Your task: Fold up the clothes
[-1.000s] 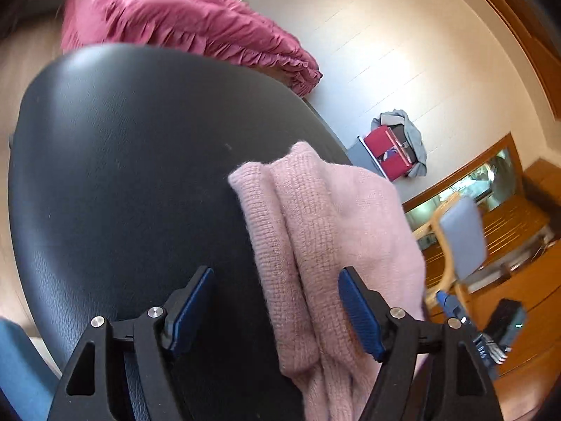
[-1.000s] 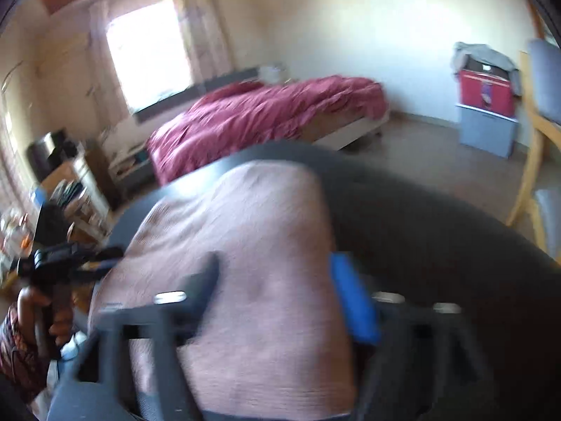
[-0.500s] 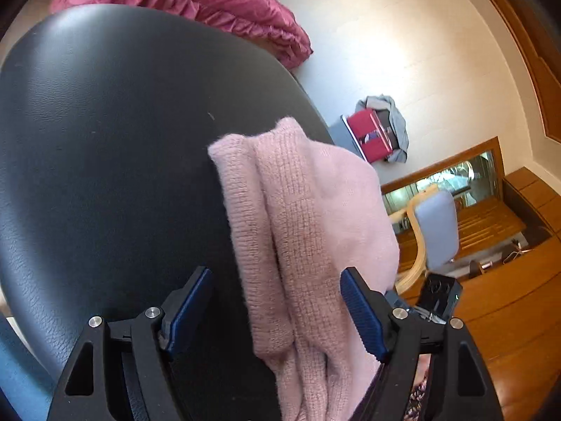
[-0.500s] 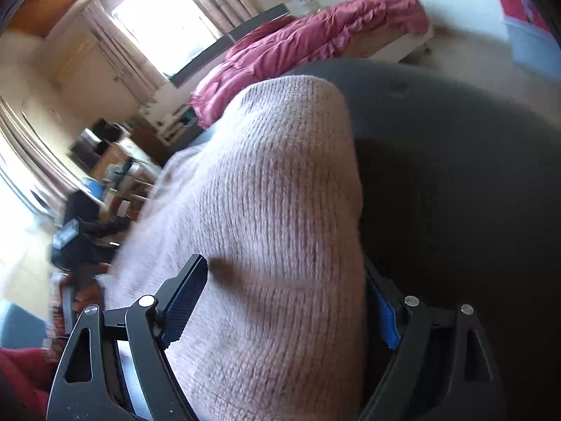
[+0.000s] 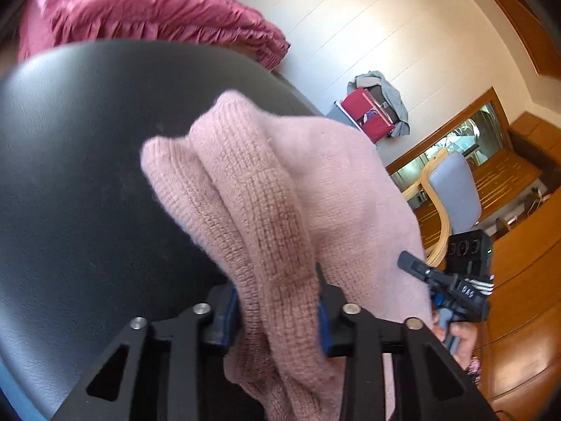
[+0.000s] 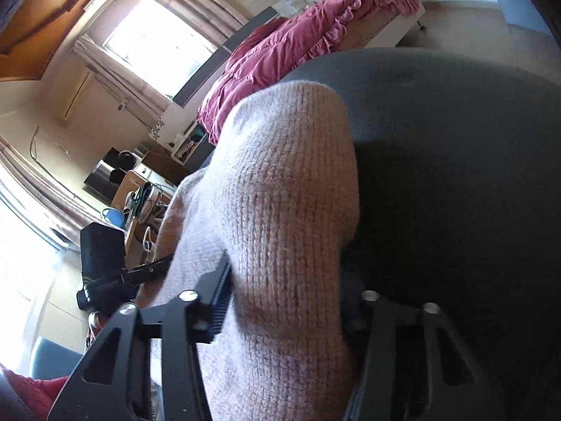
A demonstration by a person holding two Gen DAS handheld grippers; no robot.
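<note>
Fingers (image 5: 224, 319) of both grippers pinch the pink knit sweater (image 5: 280, 210) over the black table (image 5: 87, 175).

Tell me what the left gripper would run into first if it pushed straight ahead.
The left gripper is already clamped on the pink sweater, so more sweater first; beyond it probably the black table, though depth is unclear.

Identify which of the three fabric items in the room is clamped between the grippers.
The pale pink knit sweater, pinched by the left gripper and right gripper. The crimson bedspread lies on the bed; the grey garment drapes a red box.
</note>
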